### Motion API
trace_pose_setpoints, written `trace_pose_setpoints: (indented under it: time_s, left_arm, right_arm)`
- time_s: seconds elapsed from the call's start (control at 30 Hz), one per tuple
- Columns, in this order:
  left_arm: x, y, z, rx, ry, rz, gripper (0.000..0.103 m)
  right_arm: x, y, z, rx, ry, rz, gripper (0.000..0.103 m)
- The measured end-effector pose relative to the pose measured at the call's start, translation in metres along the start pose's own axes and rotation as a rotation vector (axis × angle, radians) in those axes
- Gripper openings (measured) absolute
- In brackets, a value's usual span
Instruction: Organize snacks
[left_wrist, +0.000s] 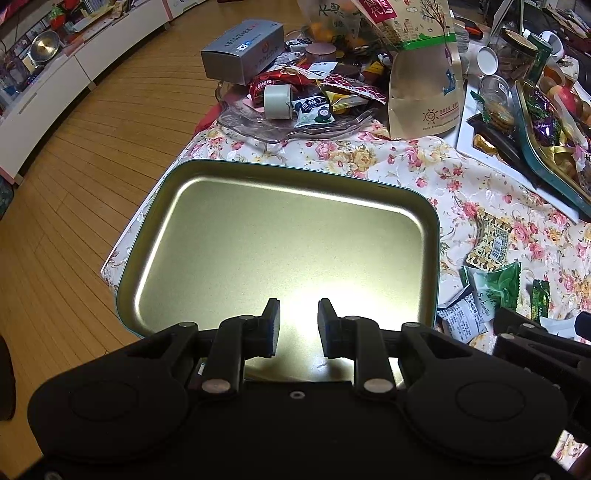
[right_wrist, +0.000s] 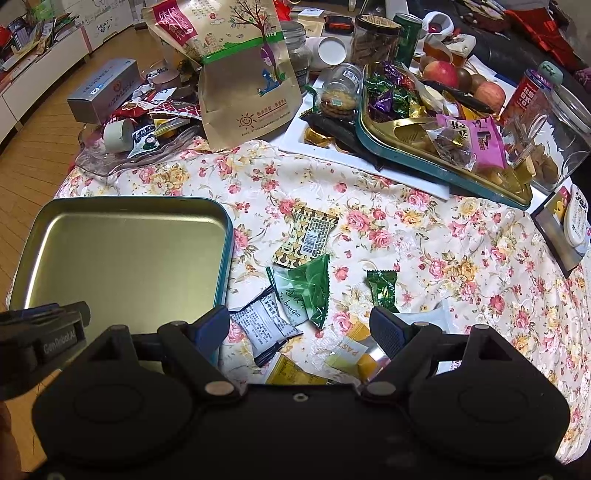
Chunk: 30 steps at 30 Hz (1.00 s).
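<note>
Left wrist view: tin (left_wrist: 236, 243) empty on bench (left_wrist: 424, 166); left gripper (left_wrist: 297, 326) narrow, holding nothing, above it. Right gripper (right_wrist: 299, 332) wide, empty, over loose snacks (right_wrist: 306, 291) at tin's 3 o'clock. Sorting judged unstarted; all packets remain.

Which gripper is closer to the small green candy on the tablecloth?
Right. The right gripper hovers just below the green candy, open. The left gripper is over the empty tin tray, further away.
</note>
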<state>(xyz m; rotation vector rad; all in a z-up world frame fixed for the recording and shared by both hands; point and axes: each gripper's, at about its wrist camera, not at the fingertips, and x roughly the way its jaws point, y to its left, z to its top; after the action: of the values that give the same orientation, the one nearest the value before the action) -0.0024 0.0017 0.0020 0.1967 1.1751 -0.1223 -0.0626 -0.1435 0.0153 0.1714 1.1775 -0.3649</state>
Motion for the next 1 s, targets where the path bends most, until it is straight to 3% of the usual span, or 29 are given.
trace_pose_setpoints:
  time_s: [1.0]
  left_arm:
    - [-0.0004, -0.0037, -0.0011, 0.013, 0.003, -0.005, 0.033]
  right_arm:
    - [0.0025, -0.0013, -0.0006, 0.013, 0.017, 0.002, 0.086]
